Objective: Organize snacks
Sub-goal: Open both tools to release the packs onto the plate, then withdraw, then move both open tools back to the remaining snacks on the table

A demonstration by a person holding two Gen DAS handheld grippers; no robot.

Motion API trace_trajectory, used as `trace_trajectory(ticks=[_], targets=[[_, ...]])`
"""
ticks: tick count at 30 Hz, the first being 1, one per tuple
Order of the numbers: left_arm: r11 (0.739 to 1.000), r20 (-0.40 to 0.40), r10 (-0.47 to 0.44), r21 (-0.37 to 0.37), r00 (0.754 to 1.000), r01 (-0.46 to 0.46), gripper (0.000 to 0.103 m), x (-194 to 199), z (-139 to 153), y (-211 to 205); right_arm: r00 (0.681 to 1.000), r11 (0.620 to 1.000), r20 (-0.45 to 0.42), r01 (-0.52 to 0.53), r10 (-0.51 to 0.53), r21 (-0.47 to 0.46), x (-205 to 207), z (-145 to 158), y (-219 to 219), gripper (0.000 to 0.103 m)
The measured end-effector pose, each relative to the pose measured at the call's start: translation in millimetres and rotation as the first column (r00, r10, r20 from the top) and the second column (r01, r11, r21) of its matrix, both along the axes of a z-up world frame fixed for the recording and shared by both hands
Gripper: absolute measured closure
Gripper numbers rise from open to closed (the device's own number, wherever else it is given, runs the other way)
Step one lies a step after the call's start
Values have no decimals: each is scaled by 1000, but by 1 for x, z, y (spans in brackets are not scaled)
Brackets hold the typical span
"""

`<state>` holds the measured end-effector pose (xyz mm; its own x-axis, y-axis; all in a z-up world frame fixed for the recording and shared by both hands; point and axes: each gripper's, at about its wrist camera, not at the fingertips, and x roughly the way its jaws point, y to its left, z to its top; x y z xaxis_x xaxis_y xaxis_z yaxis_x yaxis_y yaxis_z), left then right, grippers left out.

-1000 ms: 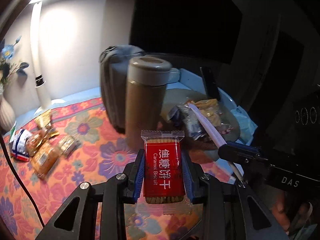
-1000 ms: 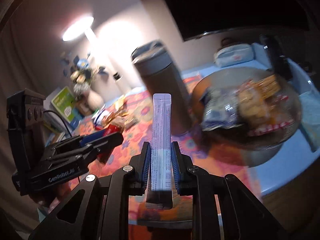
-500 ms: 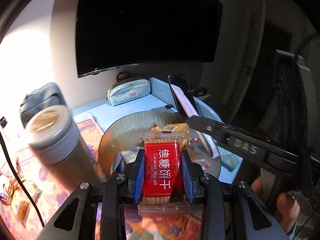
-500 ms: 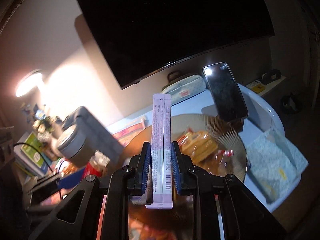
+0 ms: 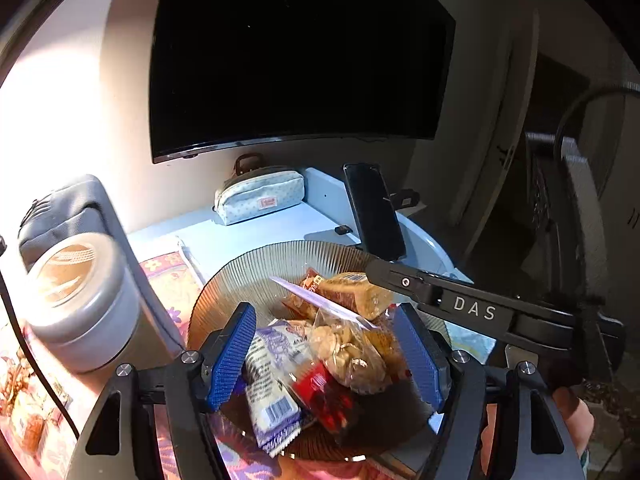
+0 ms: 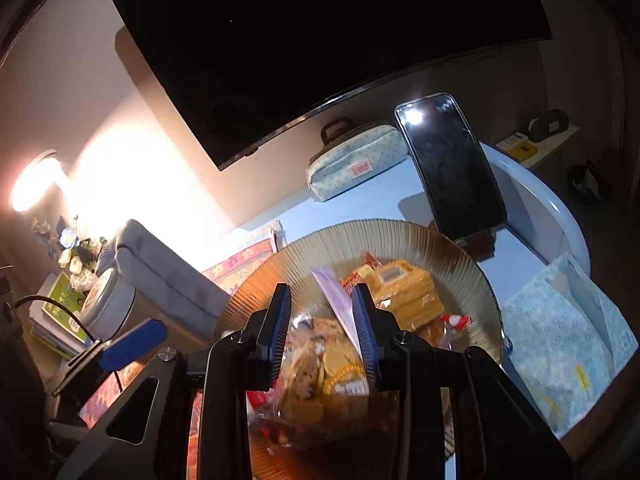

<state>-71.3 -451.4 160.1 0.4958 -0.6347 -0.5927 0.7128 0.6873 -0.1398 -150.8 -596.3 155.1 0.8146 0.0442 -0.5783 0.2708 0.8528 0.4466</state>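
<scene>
Both packets now drop free — your left tool (image 5: pixel 325 354) stands wide and empty, your right tool (image 6: pixel 323 332) narrowly parted.
Watch the lilac stick (image 6: pixel 339 303): leaning on a pad, it may cling and leave the bowl (image 6: pixel 404 236).

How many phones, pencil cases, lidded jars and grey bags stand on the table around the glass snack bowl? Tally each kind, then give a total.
Phones: 1
Pencil cases: 1
Lidded jars: 1
Grey bags: 1
Total: 4
</scene>
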Motion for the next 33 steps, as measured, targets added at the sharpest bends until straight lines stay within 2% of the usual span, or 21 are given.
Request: trace_trajectory(ticks=[6, 11, 12, 14, 16, 18, 24, 28, 30, 33], targets=[[1000, 27, 15, -18, 1000, -15, 34, -12, 9, 30, 999, 999, 16, -45, 46, -30, -19, 9, 26, 72], [996, 87, 91, -17, 992, -89, 34, -29, 18, 83, 992, 990, 37, -121, 124, -79, -39, 18, 68, 70], [993, 97, 116, -21, 988, -115, 34, -31, 20, 100, 989, 987, 40, -137, 141, -85, -41, 19, 77, 68], [985, 102, 172, -34, 980, -169, 34, -31, 23, 131, 983, 981, 55, -168, 174, -100, -46, 23, 96, 49], [971, 93, 236, -52, 967, -232, 34, -29, 26, 167, 974, 971, 62, -208, 216, -121, -46, 26, 117, 45], [954, 85, 299, -63, 950, -294, 34, -25, 27, 201, 962, 957, 58, -256, 265, -135, -42, 27, 139, 45], [873, 32, 484, -81, 874, -481, 34, -9, 21, 311, 909, 897, 16, -407, 415, -170, -22, 22, 211, 45], [822, 7, 566, -76, 824, -564, 34, 0, 9, 370, 867, 851, -42, -495, 496, -175, 0, 9, 259, 45], [812, -5, 581, -64, 814, -580, 34, 6, 0, 390, 848, 833, -73, -530, 525, -157, 13, -1, 279, 45], [827, -42, 560, -27, 827, -561, 28, 25, -23, 408, 824, 815, -120, -566, 554, -120, 37, -17, 304, 45]])
